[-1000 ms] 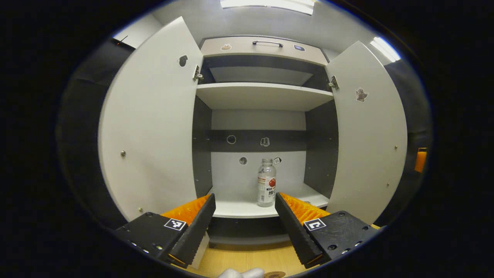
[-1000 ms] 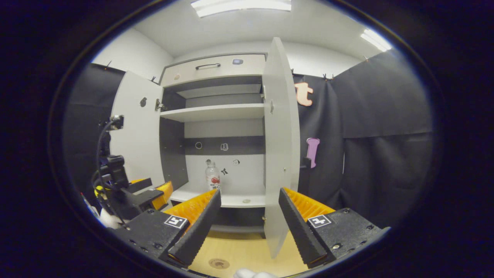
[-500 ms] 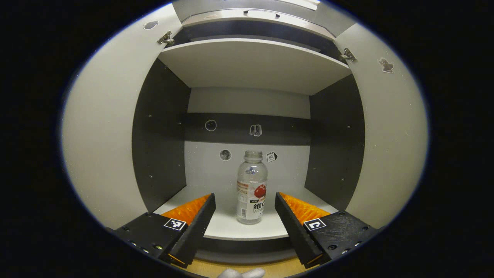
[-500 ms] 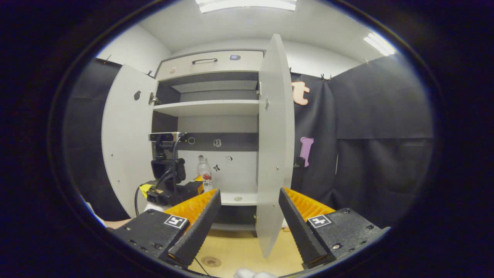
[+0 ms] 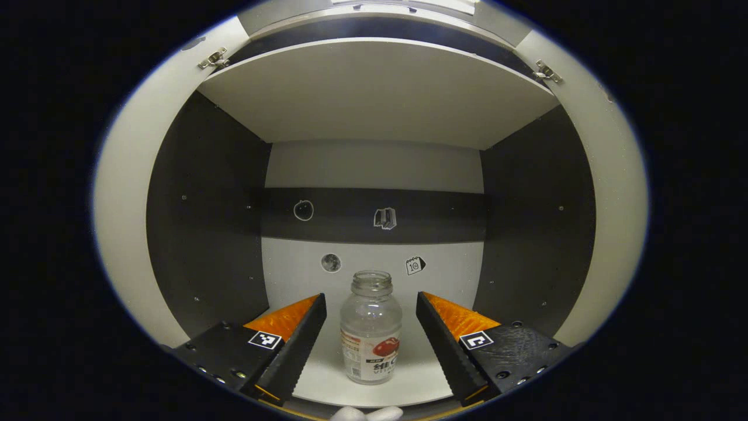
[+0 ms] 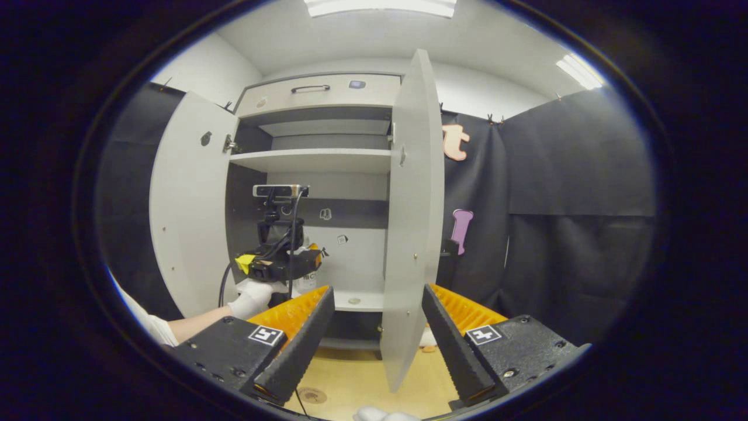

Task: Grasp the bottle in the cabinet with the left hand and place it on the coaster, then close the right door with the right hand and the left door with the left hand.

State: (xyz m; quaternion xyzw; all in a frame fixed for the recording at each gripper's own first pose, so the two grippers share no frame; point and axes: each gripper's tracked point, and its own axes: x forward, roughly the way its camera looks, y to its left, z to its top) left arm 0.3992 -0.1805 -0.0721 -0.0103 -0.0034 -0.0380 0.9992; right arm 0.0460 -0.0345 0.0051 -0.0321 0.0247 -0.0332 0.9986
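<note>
Left tool: fingers apart, either side of the bottle, not touching it.
Bottle: upright, capless, on the cabinet's lower shelf.
Right tool: fingers apart, empty, before the right door's edge.
Right door: open.
Left door: open.
Coaster: on the bench, below the cabinet.
</note>
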